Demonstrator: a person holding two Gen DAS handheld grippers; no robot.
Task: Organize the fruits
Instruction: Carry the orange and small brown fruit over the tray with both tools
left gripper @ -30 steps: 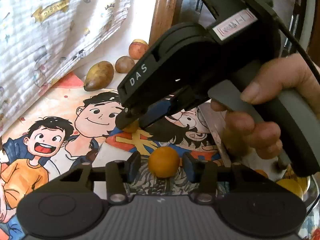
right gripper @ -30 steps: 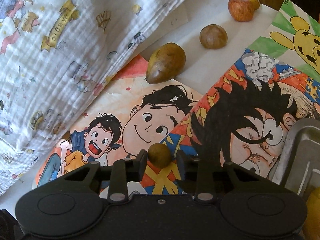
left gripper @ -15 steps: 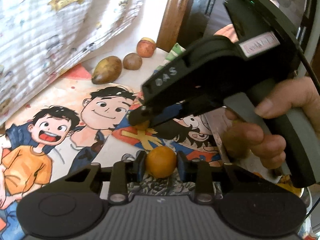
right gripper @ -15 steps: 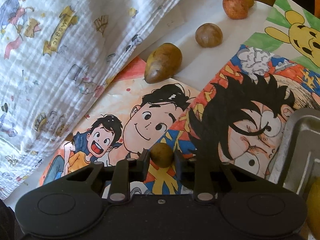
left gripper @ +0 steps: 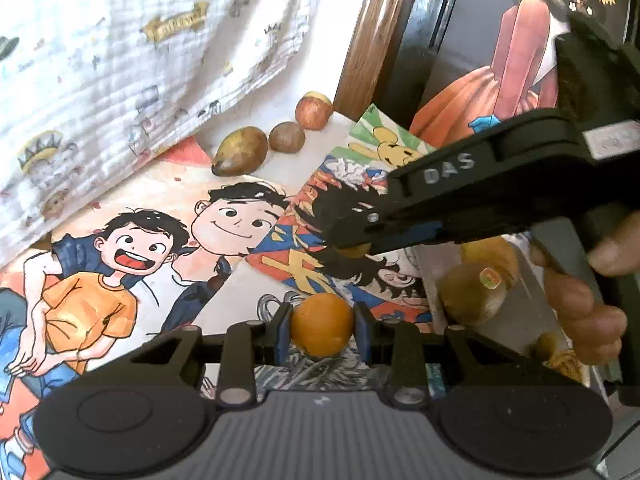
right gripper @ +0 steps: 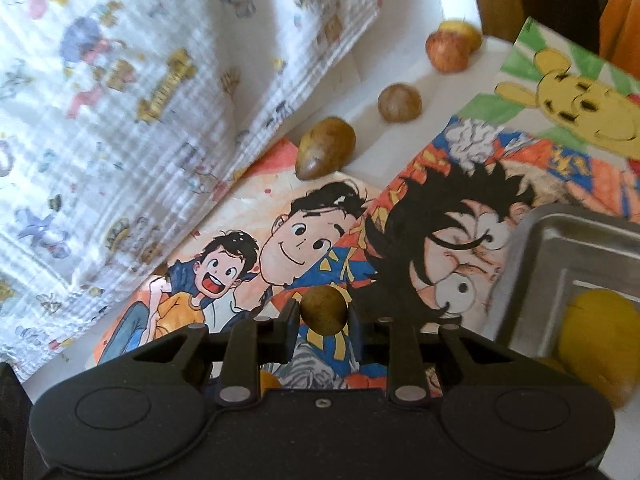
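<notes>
My left gripper [left gripper: 321, 326] is shut on a small orange fruit [left gripper: 321, 322], held above the cartoon-printed table cover. My right gripper [right gripper: 323, 312] is shut on a small brown-green fruit [right gripper: 323, 309]. From the left wrist view the right gripper's black body [left gripper: 472, 200] crosses the right side, held by a hand [left gripper: 588, 308]. A metal tray [right gripper: 560, 264] lies to the right with a yellow fruit [right gripper: 600, 332] in it; the left wrist view shows a stickered brown fruit [left gripper: 474, 294] there too. At the back lie a pear-like brown fruit [right gripper: 326, 148], a round brown fruit [right gripper: 399, 103] and a red apple [right gripper: 447, 51].
A white printed cloth [right gripper: 140, 100] hangs along the left and back. A wooden post [left gripper: 368, 36] and a dark panel with a picture stand behind the table's far corner. Cartoon sheets [left gripper: 140, 260] cover the table surface.
Both grippers have risen and drawn back with their fruits, so the table looks farther away. The right gripper has shifted right toward the tray, which shows more of its inside.
</notes>
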